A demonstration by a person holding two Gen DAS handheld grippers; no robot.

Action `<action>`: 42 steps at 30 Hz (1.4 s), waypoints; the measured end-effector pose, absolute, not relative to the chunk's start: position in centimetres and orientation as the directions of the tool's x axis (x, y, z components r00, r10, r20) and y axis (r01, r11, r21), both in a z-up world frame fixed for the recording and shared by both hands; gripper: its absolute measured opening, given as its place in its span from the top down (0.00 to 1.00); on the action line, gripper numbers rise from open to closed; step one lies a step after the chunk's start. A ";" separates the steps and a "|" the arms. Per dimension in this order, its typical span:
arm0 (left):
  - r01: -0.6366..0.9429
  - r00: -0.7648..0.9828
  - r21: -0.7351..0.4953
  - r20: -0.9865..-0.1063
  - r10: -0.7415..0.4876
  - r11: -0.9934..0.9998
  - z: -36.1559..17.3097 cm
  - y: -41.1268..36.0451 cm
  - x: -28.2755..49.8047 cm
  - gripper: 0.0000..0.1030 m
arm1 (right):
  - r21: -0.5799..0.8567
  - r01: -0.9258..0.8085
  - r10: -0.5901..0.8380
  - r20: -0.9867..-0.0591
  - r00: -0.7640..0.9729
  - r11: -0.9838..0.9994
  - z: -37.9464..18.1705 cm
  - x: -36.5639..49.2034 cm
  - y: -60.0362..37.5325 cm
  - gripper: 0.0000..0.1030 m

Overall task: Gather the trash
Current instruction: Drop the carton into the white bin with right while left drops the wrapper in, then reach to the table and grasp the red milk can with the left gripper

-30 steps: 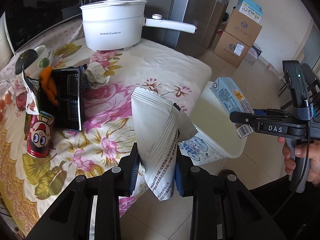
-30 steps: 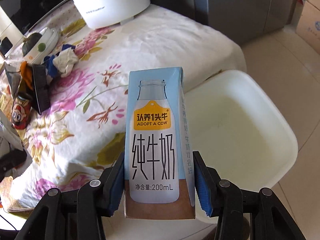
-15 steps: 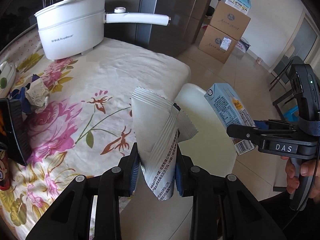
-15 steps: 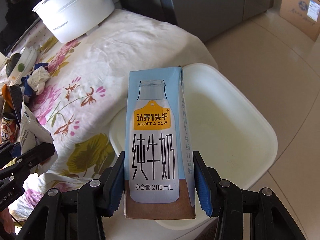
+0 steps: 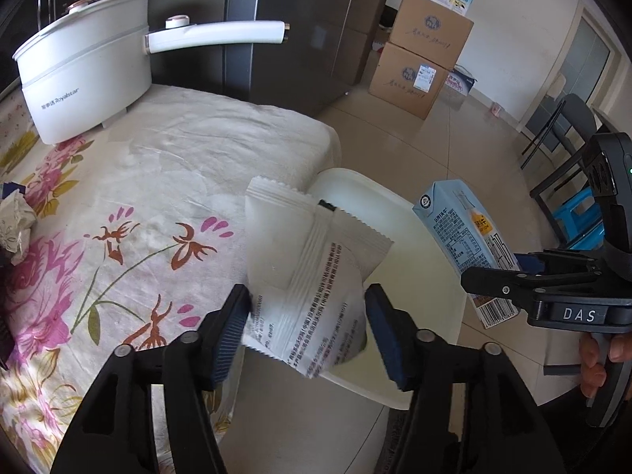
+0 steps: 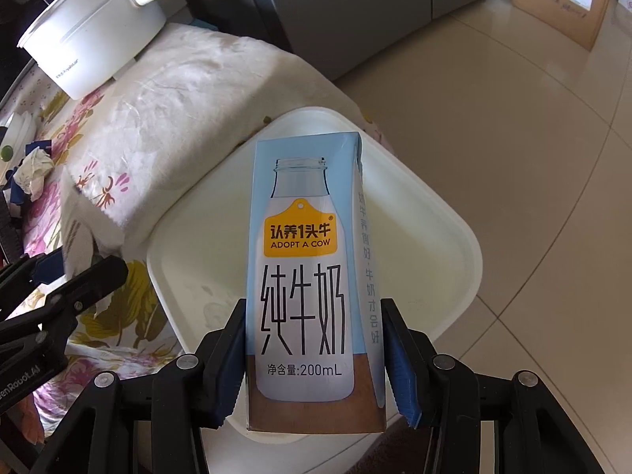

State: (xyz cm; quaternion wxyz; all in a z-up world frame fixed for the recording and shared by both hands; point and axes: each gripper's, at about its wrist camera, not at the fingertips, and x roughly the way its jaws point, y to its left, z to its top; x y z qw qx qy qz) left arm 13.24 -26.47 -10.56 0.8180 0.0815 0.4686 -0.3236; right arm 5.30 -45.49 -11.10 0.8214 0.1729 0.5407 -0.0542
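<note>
A white snack wrapper (image 5: 308,260) with printed text hangs between the jaws of my left gripper (image 5: 308,316). Those jaws are opening, and the right pad (image 5: 385,335) stands clear of the wrapper. The wrapper is over the near rim of a white plastic bin (image 5: 355,175) that stands on the floor beside the table. My right gripper (image 6: 312,335) is shut on a light-blue milk carton (image 6: 308,260), held upright above the bin (image 6: 470,245). In the left wrist view the carton (image 5: 462,233) is at the right, above the bin's far side.
A table with a floral cloth (image 5: 138,197) lies left of the bin and carries a white electric pot (image 5: 83,79) and a crumpled tissue (image 5: 14,221). Cardboard boxes (image 5: 418,75), a dark cabinet (image 5: 284,39) and a chair (image 5: 565,126) stand on the tiled floor beyond.
Both grippers have moved from over the table to over the bin. The left jaws have spread apart and the wrapper has loosened and unfolded between them. The right grip on the carton is unchanged.
</note>
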 end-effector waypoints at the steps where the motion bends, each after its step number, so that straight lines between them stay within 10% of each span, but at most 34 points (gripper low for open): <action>1: 0.602 0.363 -0.170 -0.812 -0.457 0.780 -10.4 -26.4 13.2 0.26 | 0.225 0.278 0.096 -0.907 0.410 0.934 -11.1 5.3 -45.6 0.47; 20: 0.472 0.514 -0.057 -0.793 -0.327 0.880 -6.7 -16.9 12.3 0.01 | 0.200 0.270 0.074 -0.907 0.414 0.942 -10.3 6.9 -43.5 0.38; 23: 0.455 0.526 -0.062 -0.786 -0.324 0.888 -5.8 -14.9 12.1 0.00 | 0.164 0.259 0.038 -0.900 0.434 0.952 -9.4 7.2 -42.3 0.21; 42: 0.272 0.612 -0.076 -0.756 -0.233 0.959 -2.5 -1.3 11.9 0.00 | 0.107 0.082 0.045 -0.834 0.549 0.991 -4.4 10.2 -30.3 0.16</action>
